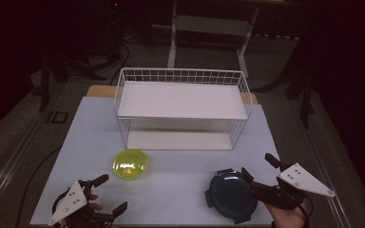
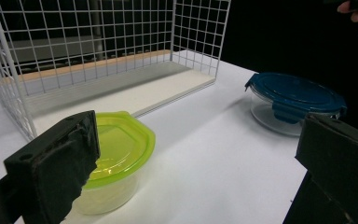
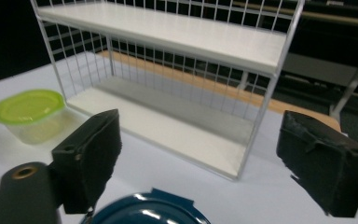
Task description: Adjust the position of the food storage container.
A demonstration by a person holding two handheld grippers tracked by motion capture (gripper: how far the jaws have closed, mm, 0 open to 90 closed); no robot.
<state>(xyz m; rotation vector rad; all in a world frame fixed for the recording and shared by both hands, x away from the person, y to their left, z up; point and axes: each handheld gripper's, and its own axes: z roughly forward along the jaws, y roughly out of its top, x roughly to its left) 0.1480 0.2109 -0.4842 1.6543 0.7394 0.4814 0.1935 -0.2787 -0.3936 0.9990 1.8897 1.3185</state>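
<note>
Blue-lidded container (image 1: 231, 195) sits just before the wide-open right hand-held gripper (image 1: 259, 167), untouched.

I see a white wire rack (image 1: 180, 102) standing well past my fingers (image 1: 100, 179), at the far side of the white surface (image 1: 180, 190). It has two flat white shelves, one high and one low. Behind it stands a grey desk frame (image 1: 209, 23).

A white-topped desk (image 1: 180, 180) is standing on a grey floor (image 1: 9, 137), its wooden edge showing at the back. Beyond it, a pale metal frame (image 1: 209, 28) is rising into a dark, dim room, and black cables (image 1: 119, 57) are trailing across the floor.
</note>
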